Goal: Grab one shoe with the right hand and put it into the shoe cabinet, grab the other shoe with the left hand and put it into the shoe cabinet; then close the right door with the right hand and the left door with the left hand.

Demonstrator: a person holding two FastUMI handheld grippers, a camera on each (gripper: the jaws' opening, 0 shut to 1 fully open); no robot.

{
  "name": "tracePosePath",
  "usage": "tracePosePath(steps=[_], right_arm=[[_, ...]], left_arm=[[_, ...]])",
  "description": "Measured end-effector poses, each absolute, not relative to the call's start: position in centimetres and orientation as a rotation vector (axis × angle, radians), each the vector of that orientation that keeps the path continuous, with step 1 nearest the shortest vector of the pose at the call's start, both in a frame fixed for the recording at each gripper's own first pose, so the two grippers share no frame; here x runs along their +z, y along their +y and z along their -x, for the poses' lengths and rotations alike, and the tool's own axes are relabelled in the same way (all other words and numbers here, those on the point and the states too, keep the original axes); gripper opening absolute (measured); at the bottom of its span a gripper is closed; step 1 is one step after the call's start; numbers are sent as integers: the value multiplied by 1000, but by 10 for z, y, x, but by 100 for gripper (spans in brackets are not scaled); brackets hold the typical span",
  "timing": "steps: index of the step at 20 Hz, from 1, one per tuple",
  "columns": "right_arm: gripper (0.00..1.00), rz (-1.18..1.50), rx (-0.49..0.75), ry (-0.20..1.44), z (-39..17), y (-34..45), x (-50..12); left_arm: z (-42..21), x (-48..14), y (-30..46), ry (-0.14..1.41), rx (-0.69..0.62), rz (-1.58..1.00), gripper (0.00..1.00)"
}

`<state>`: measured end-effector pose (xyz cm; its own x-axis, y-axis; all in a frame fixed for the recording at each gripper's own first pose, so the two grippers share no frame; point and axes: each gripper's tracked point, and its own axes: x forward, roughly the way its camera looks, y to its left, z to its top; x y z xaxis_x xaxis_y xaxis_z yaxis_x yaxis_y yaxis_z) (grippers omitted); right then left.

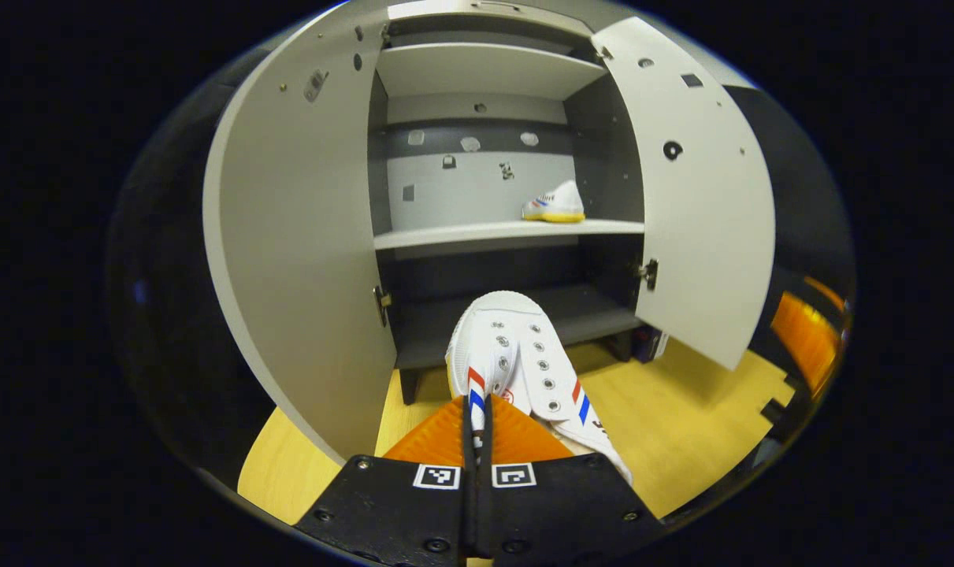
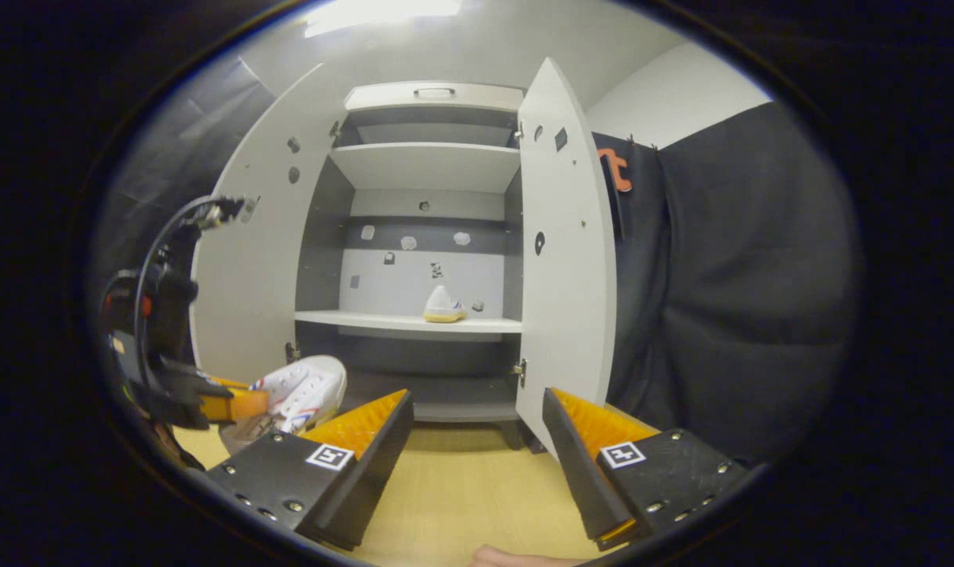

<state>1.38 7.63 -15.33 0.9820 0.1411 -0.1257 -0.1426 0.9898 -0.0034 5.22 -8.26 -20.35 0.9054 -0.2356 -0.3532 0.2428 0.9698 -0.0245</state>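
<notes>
The left gripper (image 1: 477, 409) has its jaws clamped on a white shoe (image 1: 516, 354) before the open cabinet (image 1: 477, 71). The right gripper (image 2: 477, 417) hangs with jaws wide; another shoe (image 2: 443, 305) sits on the middle shelf (image 2: 366, 320).

White shoe (image 1: 516, 354) with red and blue stripes; grey-white cabinet (image 1: 477, 169), dark inside; pale wood floor (image 1: 681, 425).

A recording booth rather than a home: black cloth walls (image 2: 729, 260) hang around a lone grey shoe cabinet (image 2: 433, 177) on pale wood flooring (image 2: 469, 488)
</notes>
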Motion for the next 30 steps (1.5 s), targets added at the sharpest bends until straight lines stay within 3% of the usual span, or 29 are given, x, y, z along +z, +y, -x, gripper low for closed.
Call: tracePosePath(steps=[9,14,17,22,27,30], right_arm=[[98,-38,190,101,5,67,-137],[98,-83,218,47,26,68,-118],[98,-88,216,24,30,63,-111],[98,-104,217,30,32,59,-113],[98,-143,216,20,29,53,-111],[98,-191,214,44,23,49,-118]], left_arm=[[-93,-61,-52,157,-128,12,0],[-143,-4,-56,100,-100,0,0],[-183,11,-72,146,-98,50,0],[-279,-18,-94,236,-30,117,1],[-345,-64,-128,308,-143,44,1],[-365,-86,-114,348,-65,-7,1]])
